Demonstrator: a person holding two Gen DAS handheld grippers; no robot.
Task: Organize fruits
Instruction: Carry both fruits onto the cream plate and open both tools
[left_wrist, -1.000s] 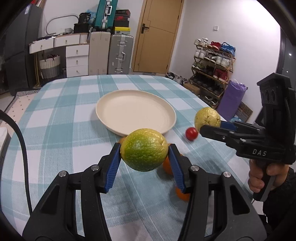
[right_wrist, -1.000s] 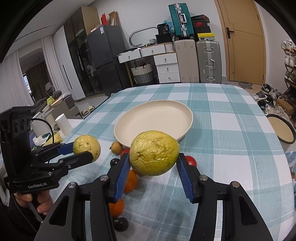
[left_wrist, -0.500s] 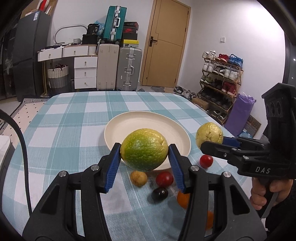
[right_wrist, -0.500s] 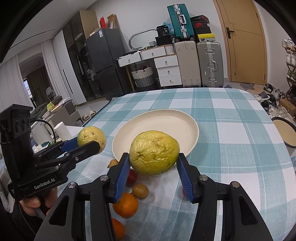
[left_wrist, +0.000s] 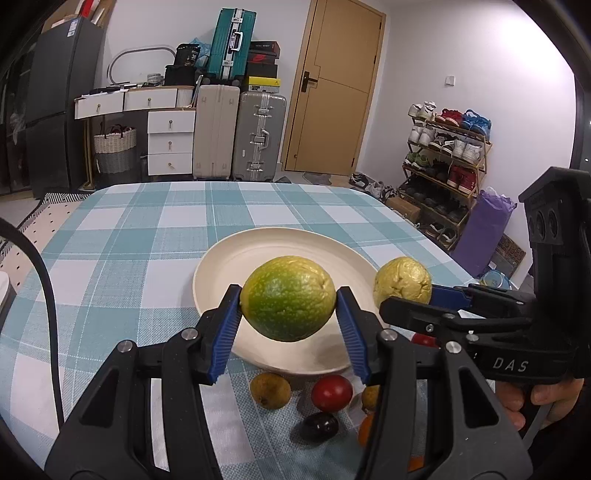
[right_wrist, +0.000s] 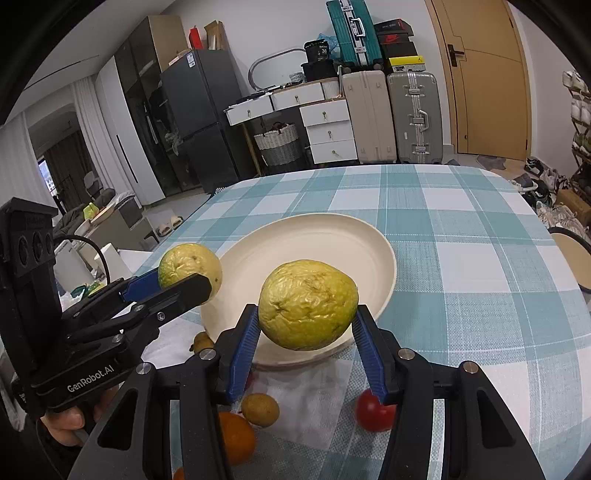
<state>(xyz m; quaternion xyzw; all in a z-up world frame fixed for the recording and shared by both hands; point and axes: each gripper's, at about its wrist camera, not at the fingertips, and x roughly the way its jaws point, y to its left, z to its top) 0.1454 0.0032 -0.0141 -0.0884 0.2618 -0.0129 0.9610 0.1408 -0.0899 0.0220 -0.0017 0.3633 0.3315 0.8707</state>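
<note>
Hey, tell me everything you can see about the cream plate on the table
The cream plate is round and shallow with a low raised rim, matte, ceramic by its look. It sits flat on the teal-and-white checked tablecloth and nothing lies in it. Small fruits lie on the cloth just outside its near edge. The green citrus fruit and yellow citrus fruit, each clamped in a gripper, hang at its near side; contact can't be judged.

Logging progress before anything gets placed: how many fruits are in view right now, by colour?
Green citrus, held: 1
Yellow citrus, held: 1
Red tomatoes: 2
Small brown fruits: 2
Oranges: 2
Dark fruit: 1
Total: 9 in view
</note>
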